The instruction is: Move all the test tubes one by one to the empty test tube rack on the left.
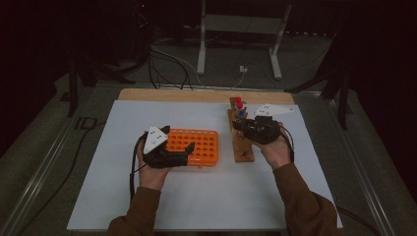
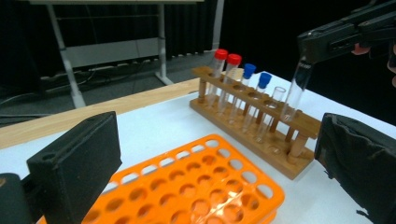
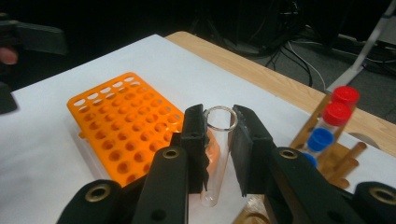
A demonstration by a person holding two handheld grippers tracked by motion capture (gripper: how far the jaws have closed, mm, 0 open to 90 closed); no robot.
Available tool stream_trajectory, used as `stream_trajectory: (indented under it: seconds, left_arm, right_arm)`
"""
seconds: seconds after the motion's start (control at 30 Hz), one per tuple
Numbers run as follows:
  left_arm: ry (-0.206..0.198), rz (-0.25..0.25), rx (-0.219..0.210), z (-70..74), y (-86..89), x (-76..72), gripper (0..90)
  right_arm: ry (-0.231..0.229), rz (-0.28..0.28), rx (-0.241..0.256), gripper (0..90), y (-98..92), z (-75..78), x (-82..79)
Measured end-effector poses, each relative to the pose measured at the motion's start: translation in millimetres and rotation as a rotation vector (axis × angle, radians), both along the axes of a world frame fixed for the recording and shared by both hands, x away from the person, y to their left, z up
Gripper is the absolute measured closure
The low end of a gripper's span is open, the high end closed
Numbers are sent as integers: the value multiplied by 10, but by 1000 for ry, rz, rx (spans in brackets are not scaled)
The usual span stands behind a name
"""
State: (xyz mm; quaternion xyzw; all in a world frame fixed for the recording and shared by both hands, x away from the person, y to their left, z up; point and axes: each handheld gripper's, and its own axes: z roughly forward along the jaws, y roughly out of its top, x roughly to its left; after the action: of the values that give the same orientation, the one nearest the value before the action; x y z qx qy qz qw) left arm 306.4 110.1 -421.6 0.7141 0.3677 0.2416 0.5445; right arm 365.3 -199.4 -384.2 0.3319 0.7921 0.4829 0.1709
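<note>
Tube (image 3: 218,154) is pinched between my right gripper (image 3: 219,128) jaws near its rim, uncapped, hanging upright. High view: right gripper (image 1: 244,124) sits over the wooden rack (image 1: 240,135); left gripper (image 1: 179,147) rests over the orange rack (image 1: 205,147). Left gripper view: my jaws are spread wide, nothing between them, orange rack (image 2: 201,186) below; tube (image 2: 294,95) hangs over the wooden rack's (image 2: 261,135) near end, beside another uncapped tube (image 2: 273,109).
</note>
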Motion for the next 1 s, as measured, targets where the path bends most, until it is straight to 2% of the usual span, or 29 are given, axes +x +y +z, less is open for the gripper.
stream_trajectory:
  seconds: [0.27,0.5,0.73,0.8,1.0]
  left_arm:
    - [10,-46,29,-28,-277,111,36]
    - [21,-75,39,-60,-438,175,75]
    - [30,-113,51,-89,-600,229,169]
    - [32,-120,56,-94,-665,238,253]
    - [45,-185,52,-100,-740,275,513]
  right_arm:
    - [7,27,-11,758,112,-21,-12]
    - [13,52,-8,759,195,-26,-22]
    - [13,71,-5,758,259,-18,-43]
    - [20,81,5,758,283,-22,-47]
    - [24,94,7,758,320,-27,-57]
